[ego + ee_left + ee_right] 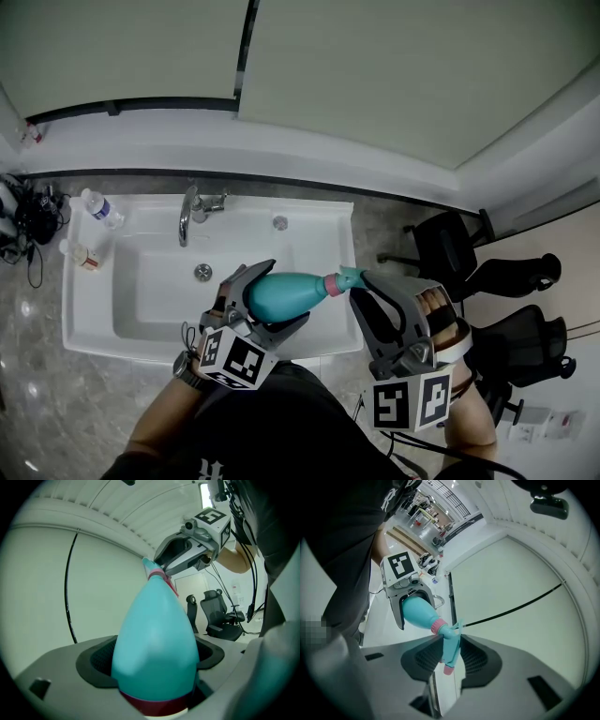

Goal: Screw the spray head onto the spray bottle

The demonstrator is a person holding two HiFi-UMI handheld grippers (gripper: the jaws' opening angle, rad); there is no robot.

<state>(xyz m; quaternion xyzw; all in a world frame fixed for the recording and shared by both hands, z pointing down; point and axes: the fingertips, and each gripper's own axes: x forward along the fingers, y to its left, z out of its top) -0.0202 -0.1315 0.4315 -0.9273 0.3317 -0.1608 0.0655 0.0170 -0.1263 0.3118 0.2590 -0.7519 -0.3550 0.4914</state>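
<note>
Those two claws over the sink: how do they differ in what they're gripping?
The left claw clamps the fat teal spray bottle, its jaws wide apart. The right claw pinches the slim spray head, its jaws nearly together. The left claw holds the broad base end, the right claw the neck end. Both are shut on parts of one sprayer, above the sink.

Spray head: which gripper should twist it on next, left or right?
Right, most likely. The left gripper clamps the bottle, while the right gripper is shut on the spray head at its neck, ready to twist.
</note>
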